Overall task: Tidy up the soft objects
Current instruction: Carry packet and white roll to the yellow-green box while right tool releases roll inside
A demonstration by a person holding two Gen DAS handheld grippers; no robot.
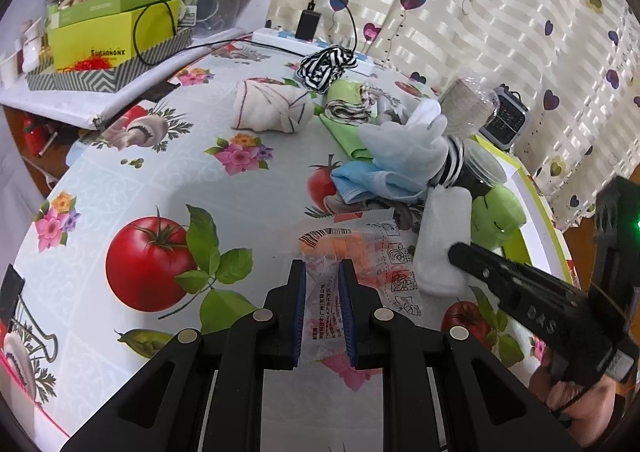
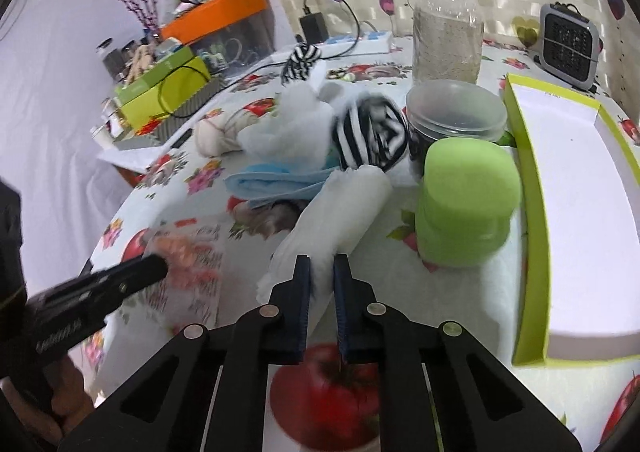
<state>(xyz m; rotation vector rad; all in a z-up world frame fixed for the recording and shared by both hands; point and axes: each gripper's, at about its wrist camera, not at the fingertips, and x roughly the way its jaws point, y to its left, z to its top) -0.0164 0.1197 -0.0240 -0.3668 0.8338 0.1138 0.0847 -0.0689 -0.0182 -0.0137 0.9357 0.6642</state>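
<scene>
My left gripper (image 1: pixel 323 280) is shut on a clear plastic packet (image 1: pixel 360 252) with orange contents and printed labels, lying on the flowered tablecloth. To its right lies a white rolled cloth (image 1: pixel 440 240), with the right gripper's tip (image 1: pixel 456 252) at its near end. In the right wrist view my right gripper (image 2: pixel 321 276) has its blue pads pressed on the near end of that white rolled cloth (image 2: pixel 344 204). Beside the roll stands a green foam piece (image 2: pixel 464 204). A black-and-white striped sock (image 2: pixel 372 132), a blue face mask (image 2: pixel 276 180) and a white fluffy cloth (image 2: pixel 288 132) are piled behind.
A green-rimmed white box tray (image 2: pixel 580 212) lies at the right. A lidded plastic tub (image 2: pixel 456 112), a grain jar (image 2: pixel 446 44) and a small grey heater (image 2: pixel 568 40) stand behind. A rolled towel (image 1: pixel 272 108), striped fabric (image 1: pixel 326 66) and stacked green boxes (image 1: pixel 108 32) lie further back.
</scene>
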